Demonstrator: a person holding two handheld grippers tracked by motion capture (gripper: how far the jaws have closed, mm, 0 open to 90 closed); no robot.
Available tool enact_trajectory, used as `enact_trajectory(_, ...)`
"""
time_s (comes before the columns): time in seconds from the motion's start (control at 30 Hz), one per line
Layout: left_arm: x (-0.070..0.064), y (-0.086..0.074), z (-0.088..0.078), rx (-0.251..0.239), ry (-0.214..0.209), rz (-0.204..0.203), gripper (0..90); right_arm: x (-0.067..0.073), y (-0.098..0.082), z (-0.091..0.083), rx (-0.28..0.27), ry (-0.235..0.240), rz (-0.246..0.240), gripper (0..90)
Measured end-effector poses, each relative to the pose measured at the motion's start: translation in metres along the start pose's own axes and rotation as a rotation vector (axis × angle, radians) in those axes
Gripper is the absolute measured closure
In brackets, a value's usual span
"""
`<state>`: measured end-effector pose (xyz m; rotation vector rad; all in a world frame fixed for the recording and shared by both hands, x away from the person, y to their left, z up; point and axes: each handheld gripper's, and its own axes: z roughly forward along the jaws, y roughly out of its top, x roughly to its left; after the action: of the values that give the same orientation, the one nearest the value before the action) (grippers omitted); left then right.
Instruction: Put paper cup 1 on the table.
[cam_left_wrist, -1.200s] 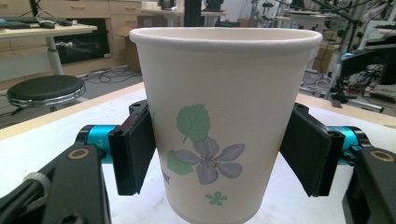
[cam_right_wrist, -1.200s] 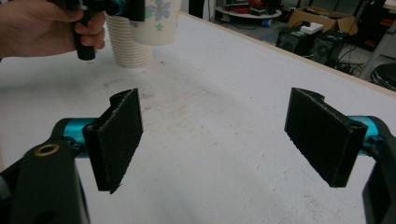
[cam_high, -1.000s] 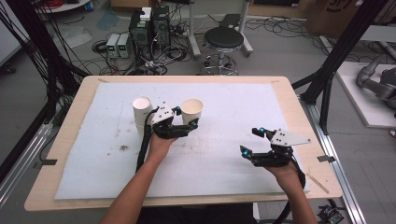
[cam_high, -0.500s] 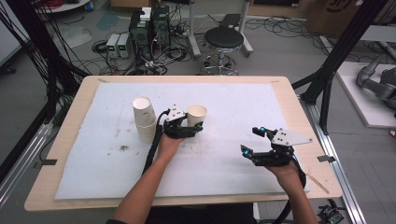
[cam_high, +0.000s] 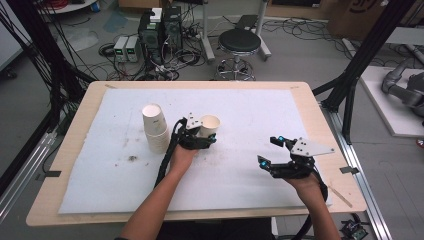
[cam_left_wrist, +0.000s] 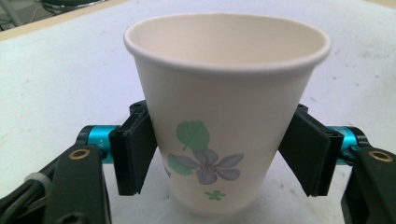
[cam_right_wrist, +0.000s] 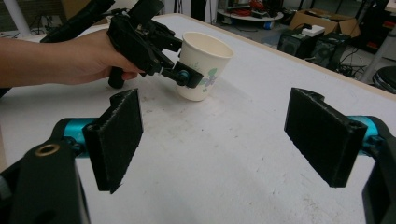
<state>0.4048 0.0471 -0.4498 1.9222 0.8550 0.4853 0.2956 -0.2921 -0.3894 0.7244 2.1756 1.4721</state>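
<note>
The left gripper (cam_left_wrist: 219, 158) has its jaws clamped on the lower wall of an upright paper cup (cam_left_wrist: 227, 116), which stands on the white mat (cam_high: 250, 112) just right of a cup stack (cam_high: 155, 127); the forearm reaches forward. The right gripper (cam_right_wrist: 219, 140) hovers near the mat's right edge, jaws wide apart.

Left tongs (cam_left_wrist: 219, 154) nearly closed, seemingly gripping; right tongs (cam_right_wrist: 224, 140) wide apart, held level.

A black stool (cam_high: 240, 42) and what look like computer boxes (cam_high: 160, 27) stand behind.
</note>
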Motion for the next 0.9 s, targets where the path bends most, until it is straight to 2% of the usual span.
enact_trajectory(0.07, -0.001, -0.001, -0.001, 0.007, 0.004, 0.013, 31.2, 0.000, 0.000, 0.000, 0.000, -0.001, 0.000, 19.8)
enact_trajectory(0.2, -0.001, -0.004, -0.003, 0.007, 0.005, -0.007, 30.7, 0.001, 0.000, 0.000, 0.000, 0.002, 0.000, 19.8)
enact_trajectory(0.27, -0.001, -0.006, -0.003, 0.019, 0.002, -0.001, 30.1, 0.001, 0.000, 0.000, 0.003, 0.004, 0.000, 19.8)
enact_trajectory(0.37, 0.001, -0.008, -0.003, 0.028, -0.017, -0.013, 28.6, 0.001, -0.001, 0.000, 0.007, 0.004, 0.010, 19.8)
enact_trajectory(0.47, 0.000, -0.007, -0.005, 0.018, -0.035, -0.047, 24.3, 0.001, -0.001, 0.000, 0.008, 0.004, 0.003, 19.8)
enact_trajectory(0.53, -0.002, -0.007, -0.009, 0.021, -0.047, -0.044, 23.5, 0.001, -0.001, 0.000, 0.010, 0.008, 0.001, 19.8)
enact_trajectory(0.57, -0.003, -0.007, -0.011, 0.016, -0.055, -0.050, 22.7, 0.001, -0.002, -0.001, 0.009, 0.007, 0.006, 19.8)
enact_trajectory(0.7, -0.005, -0.011, -0.027, -0.036, -0.030, -0.040, 22.4, 0.001, -0.002, -0.003, 0.010, 0.003, 0.010, 19.8)
enact_trajectory(0.77, -0.007, -0.015, -0.036, -0.065, -0.039, -0.045, 21.2, 0.002, -0.001, -0.004, 0.010, 0.001, 0.005, 19.8)
enact_trajectory(0.9, -0.010, -0.018, -0.051, -0.111, -0.052, -0.016, 20.4, 0.002, -0.001, -0.004, 0.012, 0.001, 0.006, 19.8)
